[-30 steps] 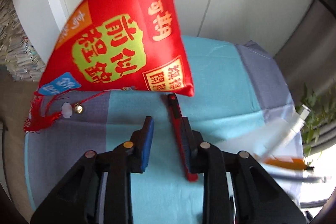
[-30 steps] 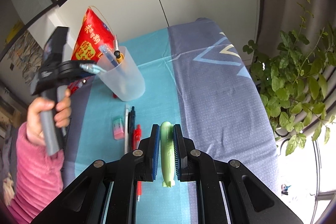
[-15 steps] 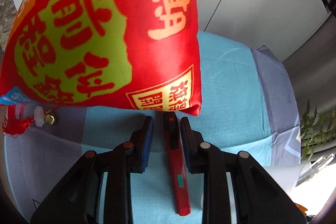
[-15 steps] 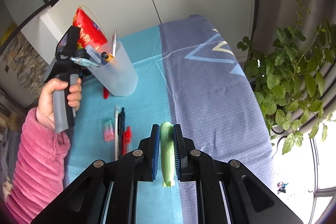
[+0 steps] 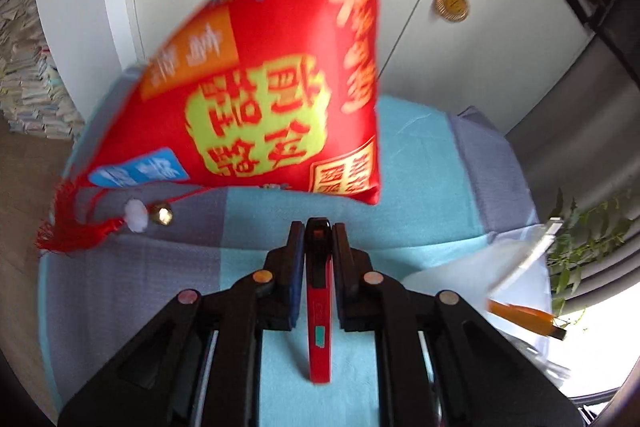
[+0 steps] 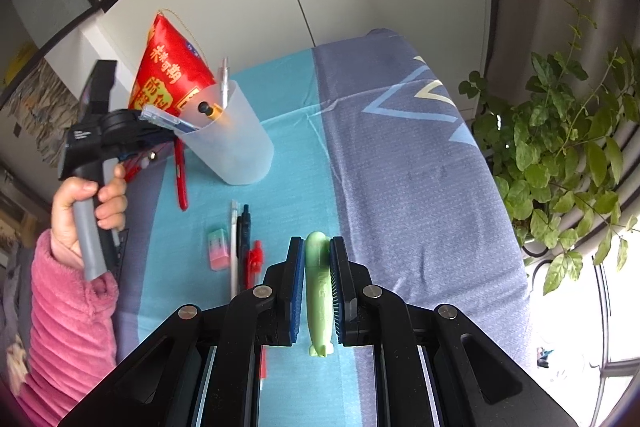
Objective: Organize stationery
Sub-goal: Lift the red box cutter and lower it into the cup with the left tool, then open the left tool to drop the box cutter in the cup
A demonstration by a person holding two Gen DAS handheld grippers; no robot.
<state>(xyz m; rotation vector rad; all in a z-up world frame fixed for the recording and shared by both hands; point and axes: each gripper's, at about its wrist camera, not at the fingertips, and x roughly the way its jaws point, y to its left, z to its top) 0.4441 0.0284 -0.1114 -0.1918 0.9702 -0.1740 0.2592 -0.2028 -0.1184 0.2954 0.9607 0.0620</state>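
Note:
My left gripper has a red utility knife between its pads, and the jaws are closing onto it. From the right wrist view this knife hangs slanted below the left gripper, beside the translucent cup holding several pens. My right gripper is shut on a pale green pen over the blue cloth. An eraser, a white pen, a black pen and a red pen lie on the cloth left of it.
A red triangular cushion with a tassel stands just past the left gripper, against white cupboard doors. A person's hand in a pink sleeve holds the left gripper. A leafy plant is at the right, beyond the table edge.
The left jaws have narrowed onto the red knife, which first lay beside the right finger. The left gripper has drawn back from the cushion with it. The right gripper is unchanged.

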